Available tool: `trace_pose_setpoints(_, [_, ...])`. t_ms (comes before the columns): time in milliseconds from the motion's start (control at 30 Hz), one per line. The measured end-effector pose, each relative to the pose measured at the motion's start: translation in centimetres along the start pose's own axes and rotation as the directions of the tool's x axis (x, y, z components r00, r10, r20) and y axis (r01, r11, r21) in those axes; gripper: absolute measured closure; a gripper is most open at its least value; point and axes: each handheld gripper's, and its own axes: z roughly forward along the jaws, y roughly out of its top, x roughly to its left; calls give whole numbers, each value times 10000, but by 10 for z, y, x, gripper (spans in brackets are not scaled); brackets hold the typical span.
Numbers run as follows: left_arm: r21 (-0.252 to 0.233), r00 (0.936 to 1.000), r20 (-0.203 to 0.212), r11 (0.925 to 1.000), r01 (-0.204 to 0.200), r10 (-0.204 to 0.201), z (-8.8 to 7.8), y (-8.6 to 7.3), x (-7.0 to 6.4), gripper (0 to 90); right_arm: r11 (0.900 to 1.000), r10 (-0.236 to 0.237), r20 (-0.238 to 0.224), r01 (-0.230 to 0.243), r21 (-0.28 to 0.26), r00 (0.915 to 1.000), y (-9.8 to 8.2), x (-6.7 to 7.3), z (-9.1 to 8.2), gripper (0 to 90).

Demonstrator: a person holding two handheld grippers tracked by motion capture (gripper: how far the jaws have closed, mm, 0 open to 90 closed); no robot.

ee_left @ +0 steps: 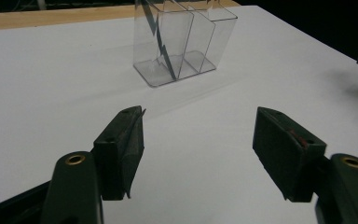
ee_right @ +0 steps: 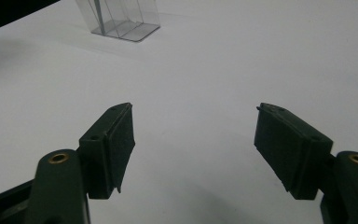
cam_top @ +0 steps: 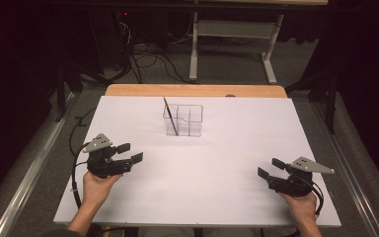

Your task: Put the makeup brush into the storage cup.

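A clear plastic organiser with several compartments stands upright at the middle back of the white table. A thin dark pen or brush leans in its left compartment, tip sticking out at the top. From the left gripper view the organiser is ahead, the dark stick slanting inside it. My left gripper rests open at the front left, nothing between its jaws. At the front right my right gripper is open and empty too. The organiser sits far ahead at upper left in the right gripper view.
The white table top has a wooden strip along its far edge. Beyond it stand a white metal frame and cables on the floor. Metal rails run along both sides of the table.
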Motion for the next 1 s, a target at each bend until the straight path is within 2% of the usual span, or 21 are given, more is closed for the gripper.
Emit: trace_pose_setpoints(1000, [106, 9999, -158, 9999, -10, 12, 7, -12, -2, 337, 10000, 41, -31, -41, 12, 10000, 0, 0, 0, 306])
